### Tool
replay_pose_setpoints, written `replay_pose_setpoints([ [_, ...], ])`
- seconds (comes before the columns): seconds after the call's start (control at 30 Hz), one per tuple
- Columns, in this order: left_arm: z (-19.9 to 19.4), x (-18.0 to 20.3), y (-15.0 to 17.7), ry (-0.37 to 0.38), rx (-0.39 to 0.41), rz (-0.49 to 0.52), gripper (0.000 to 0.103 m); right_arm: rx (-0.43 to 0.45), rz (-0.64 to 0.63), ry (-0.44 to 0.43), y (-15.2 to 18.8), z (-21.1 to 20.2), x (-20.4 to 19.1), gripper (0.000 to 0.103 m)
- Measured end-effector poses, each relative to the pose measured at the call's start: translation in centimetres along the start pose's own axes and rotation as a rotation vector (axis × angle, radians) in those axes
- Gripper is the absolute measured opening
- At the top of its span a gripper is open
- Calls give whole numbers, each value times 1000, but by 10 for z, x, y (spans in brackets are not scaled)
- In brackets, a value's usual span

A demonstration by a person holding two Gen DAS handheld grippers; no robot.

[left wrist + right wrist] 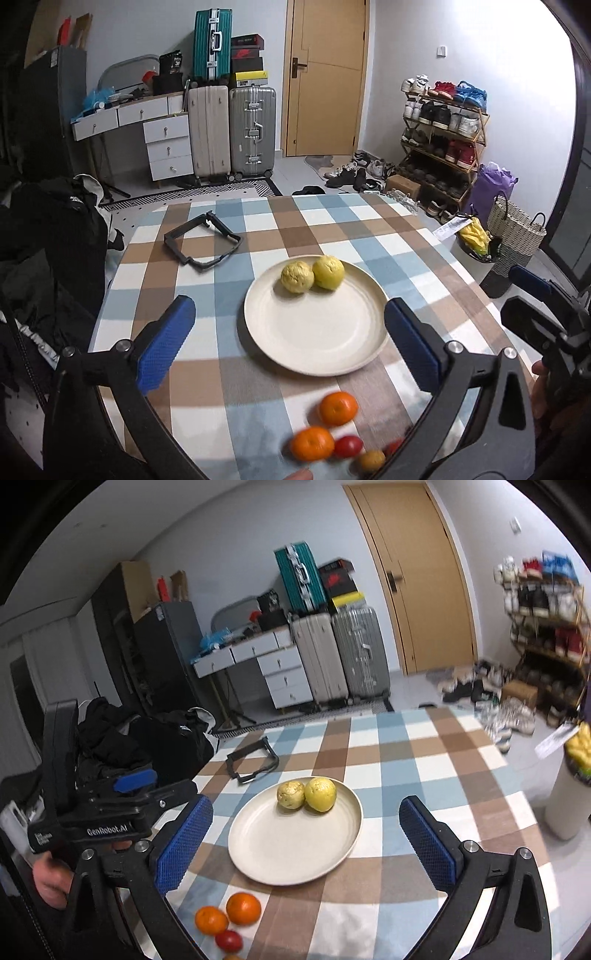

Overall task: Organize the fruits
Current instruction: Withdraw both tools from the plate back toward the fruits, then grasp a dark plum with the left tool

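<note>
A cream plate (332, 343) (288, 853) sits mid-table with two yellow fruits (312, 275) (306, 794) side by side at its far rim. Near the table's front edge lie two oranges (338, 408) (243, 908), a small red fruit (348, 446) (229, 940) and a small yellow-orange one (371, 459). My left gripper (290, 332) hangs open above the plate's near side, nothing between its blue pads. My right gripper (306, 842) is open too, empty, over the plate. Each gripper shows at the edge of the other's view.
A black square frame (203, 242) (253, 762) lies on the checked tablecloth (369, 229) at the far left. Beyond the table are suitcases (232, 129), a desk with drawers, a door and a shoe rack (443, 140). A bin and a woven basket (517, 232) stand at the right.
</note>
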State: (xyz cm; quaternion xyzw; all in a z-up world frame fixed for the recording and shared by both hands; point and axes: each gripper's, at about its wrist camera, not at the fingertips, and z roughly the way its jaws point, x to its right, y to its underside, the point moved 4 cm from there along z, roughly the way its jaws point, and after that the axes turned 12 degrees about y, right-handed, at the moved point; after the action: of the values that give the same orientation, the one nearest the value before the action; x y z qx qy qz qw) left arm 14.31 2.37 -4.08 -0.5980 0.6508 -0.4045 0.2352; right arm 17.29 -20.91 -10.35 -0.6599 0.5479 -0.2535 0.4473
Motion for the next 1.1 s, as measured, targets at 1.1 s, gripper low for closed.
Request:
replay_pose_setpoints([
  [1.1, -30, 46, 176, 144, -248, 46, 100, -30, -99, 135, 123, -84, -8, 103],
])
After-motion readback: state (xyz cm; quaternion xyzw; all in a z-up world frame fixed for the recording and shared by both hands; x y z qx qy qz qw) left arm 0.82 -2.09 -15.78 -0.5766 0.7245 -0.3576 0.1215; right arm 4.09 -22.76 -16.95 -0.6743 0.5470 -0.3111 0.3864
